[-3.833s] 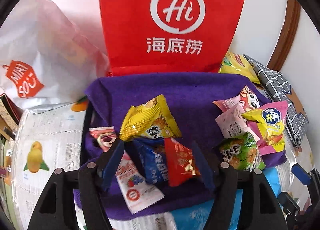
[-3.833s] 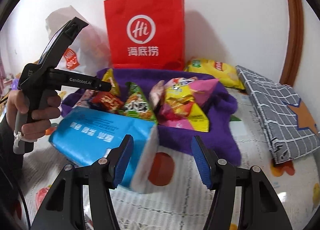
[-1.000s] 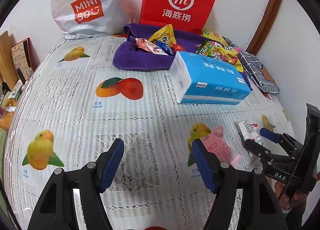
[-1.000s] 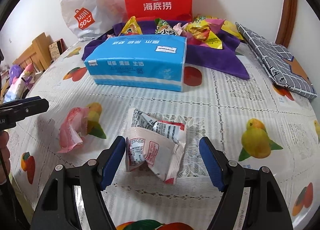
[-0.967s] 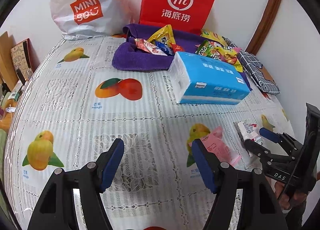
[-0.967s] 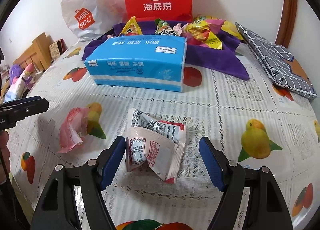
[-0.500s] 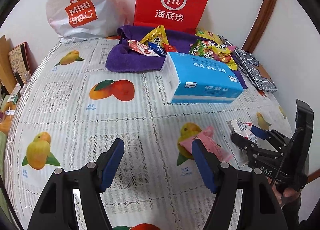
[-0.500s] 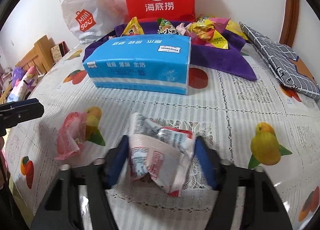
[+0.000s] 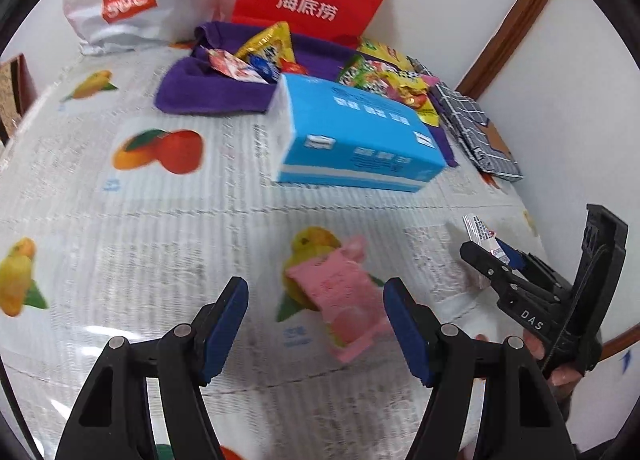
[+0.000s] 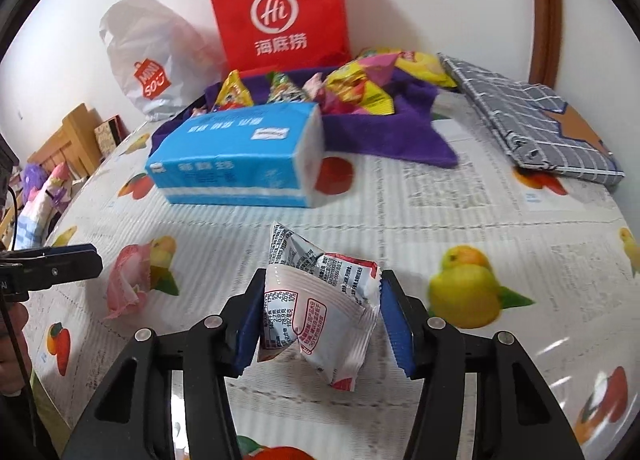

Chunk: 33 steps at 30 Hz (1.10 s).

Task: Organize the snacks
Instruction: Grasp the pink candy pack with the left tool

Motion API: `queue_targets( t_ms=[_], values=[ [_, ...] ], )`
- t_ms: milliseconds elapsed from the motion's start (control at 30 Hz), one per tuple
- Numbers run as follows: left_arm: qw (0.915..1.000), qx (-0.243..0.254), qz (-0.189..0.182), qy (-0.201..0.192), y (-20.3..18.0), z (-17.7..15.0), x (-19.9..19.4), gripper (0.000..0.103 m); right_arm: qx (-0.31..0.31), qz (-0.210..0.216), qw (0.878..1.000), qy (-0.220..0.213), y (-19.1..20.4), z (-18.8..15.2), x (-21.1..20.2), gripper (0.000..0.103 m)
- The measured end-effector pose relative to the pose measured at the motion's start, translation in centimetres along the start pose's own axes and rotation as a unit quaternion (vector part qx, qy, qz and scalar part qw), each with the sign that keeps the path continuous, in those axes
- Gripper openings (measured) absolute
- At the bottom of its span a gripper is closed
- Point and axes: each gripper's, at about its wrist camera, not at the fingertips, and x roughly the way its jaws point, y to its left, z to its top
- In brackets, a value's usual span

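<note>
Our right hand-held gripper (image 10: 320, 320) is closing on the white packet (image 10: 316, 312); left hand-held gripper (image 9: 316, 324) gapes over the pink packet (image 9: 344, 300). That slick wrapper could squirt free.

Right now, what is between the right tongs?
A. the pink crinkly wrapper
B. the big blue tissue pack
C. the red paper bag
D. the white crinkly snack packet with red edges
D: in the right wrist view the right tongs are closing around the white crinkly snack packet with red edges, while the pink crinkly wrapper lies apart on the fruit-print tablecloth.
</note>
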Motion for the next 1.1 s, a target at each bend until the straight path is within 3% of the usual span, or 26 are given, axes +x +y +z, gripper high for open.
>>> queue_targets(
  t_ms=[267, 433, 633, 733, 933, 1100],
  values=[
    [0.9993, -0.007, 0.002, 0.036, -1.6, 0.1, 2.8, 0.068, -0.007, -0.013, 1.0, -0.013, -1.0, -0.2, -0.8, 0.054],
    [0.9993, -0.002, 0.014, 0.034, -2.4, 0.2, 3.4, 0.066, -0.011, -0.02, 1.0, -0.016, -1.3, -0.6, -0.9, 0.054],
    [0.9992, 0.016, 0.024, 0.028, -2.5, -0.2, 3.3, 0.041, -0.015, -0.024, 0.999, -0.015, -1.2, -0.7, -0.5, 0.054],
    [0.999, 0.028, 0.027, 0.022, -2.5, -0.3, 3.1, 0.04, -0.017, -0.026, 0.999, -0.014, -1.1, -0.7, -0.4, 0.054],
    [0.9926, 0.07, 0.099, -0.005, -2.0, 0.0, 2.5, 0.041, -0.028, -0.035, 0.999, -0.013, -0.8, -0.7, -0.1, 0.054],
    [0.9947, 0.053, 0.087, 0.005, -1.1, 0.4, 3.0, 0.043, -0.027, -0.034, 0.999, -0.005, -0.5, -0.5, 0.7, 0.054]
  ],
)
